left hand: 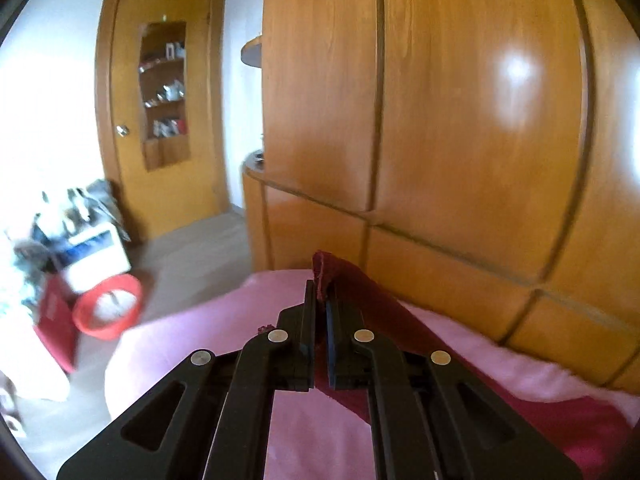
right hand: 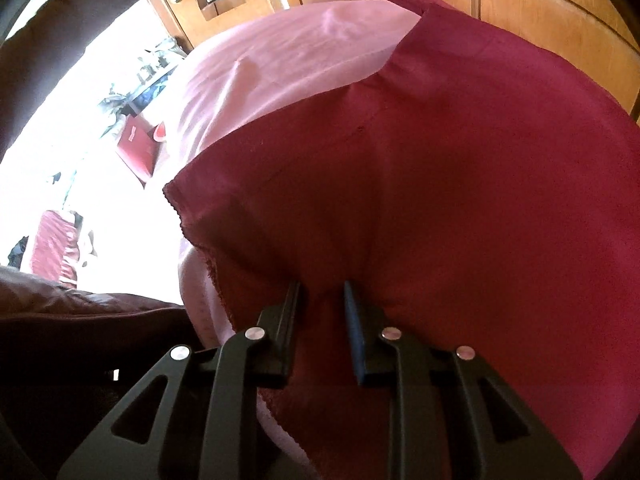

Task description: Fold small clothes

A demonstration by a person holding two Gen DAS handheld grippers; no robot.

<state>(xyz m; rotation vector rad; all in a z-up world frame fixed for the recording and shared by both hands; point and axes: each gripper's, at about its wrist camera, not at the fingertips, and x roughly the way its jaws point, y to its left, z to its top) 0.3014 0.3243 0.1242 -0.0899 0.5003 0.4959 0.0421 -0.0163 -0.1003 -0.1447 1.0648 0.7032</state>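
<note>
A dark red cloth [right hand: 460, 160] lies spread over the pink bed sheet [right hand: 288, 52]. My left gripper [left hand: 321, 294] is shut on a corner of the dark red cloth [left hand: 352, 280] and holds it lifted above the pink sheet [left hand: 224, 320], with the cloth trailing back to the right. My right gripper [right hand: 322, 286] sits at the cloth's near edge with a bunch of the fabric between its fingers, which stand a little apart; the fingertips are partly buried in the cloth.
A wooden wardrobe [left hand: 460, 120] stands right behind the bed. A wooden door [left hand: 160, 112] is at the back left. A red basin [left hand: 108, 306], a white box [left hand: 96, 256] and clutter lie on the floor to the left.
</note>
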